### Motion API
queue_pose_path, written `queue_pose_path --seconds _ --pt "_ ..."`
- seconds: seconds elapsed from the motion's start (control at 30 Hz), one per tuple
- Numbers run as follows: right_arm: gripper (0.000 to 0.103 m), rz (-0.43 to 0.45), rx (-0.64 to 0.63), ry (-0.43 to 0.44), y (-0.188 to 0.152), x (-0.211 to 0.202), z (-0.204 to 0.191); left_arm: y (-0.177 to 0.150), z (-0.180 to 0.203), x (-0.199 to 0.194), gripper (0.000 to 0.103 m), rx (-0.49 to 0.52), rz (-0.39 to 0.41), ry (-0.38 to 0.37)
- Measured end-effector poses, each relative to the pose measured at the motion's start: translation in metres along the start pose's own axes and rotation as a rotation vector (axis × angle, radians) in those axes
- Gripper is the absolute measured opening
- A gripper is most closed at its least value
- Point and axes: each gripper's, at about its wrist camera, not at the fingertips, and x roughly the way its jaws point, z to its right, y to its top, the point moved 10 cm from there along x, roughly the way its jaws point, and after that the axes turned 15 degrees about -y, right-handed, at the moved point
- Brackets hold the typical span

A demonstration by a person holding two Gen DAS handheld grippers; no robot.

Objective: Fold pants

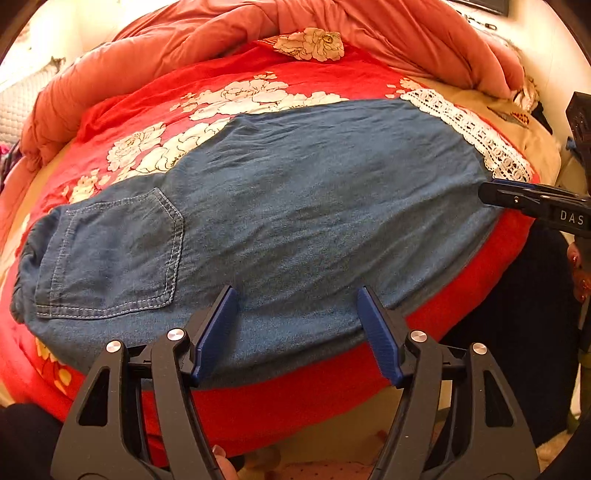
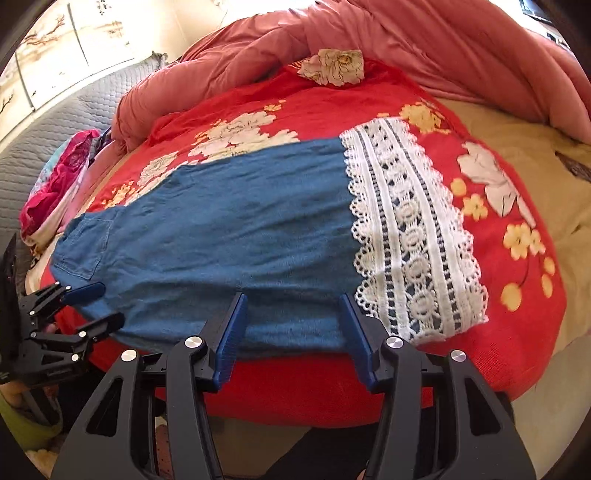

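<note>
A home bedroom: a bed [image 2: 546, 177] with a red floral sheet [image 2: 369, 107], a bunched pink quilt [image 2: 424, 40] and a quilted headboard [image 2: 44, 140]

The pants [image 2: 229, 236] lie flat across the sheet [image 2: 369, 380] on the bed [image 2: 546, 177], running left to right along its near edge. Their waist end with the pocket [image 1: 110, 254] is at the left; the lace hem [image 2: 413, 236] is at the right. Behind them, along the far side of the bed, a bunched quilt [image 1: 406, 33] is heaped. A pile of clothes [image 2: 62, 184] sits left of the bed, perhaps on its edge. The left tongs [image 1: 297, 325] stand over the near edge right of the pocket, the right tongs [image 2: 291, 321] over the near edge just left of the lace.
</note>
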Motion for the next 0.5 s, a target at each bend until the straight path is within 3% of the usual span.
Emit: queue_pose_path --seconds 0.13,0.2,0.33,0.5 --pt "0.051 0.029 0.011 0.022 0.001 -0.009 0.002 0.001 0.000 -0.009 0.061 -0.026 0.029 -0.019" --pt "0.051 0.088 0.042 0.040 0.005 -0.027 0.013 0.008 0.003 -0.021 0.061 -0.031 0.068 -0.033" --pt "0.051 0.116 0.112 -0.005 0.005 -0.041 0.046 0.036 0.014 -0.042 0.061 0.003 0.129 -0.069" --pt "0.051 0.104 0.195 -0.013 -0.002 -0.038 0.072 0.079 0.033 -0.036 0.065 0.080 0.129 -0.106"
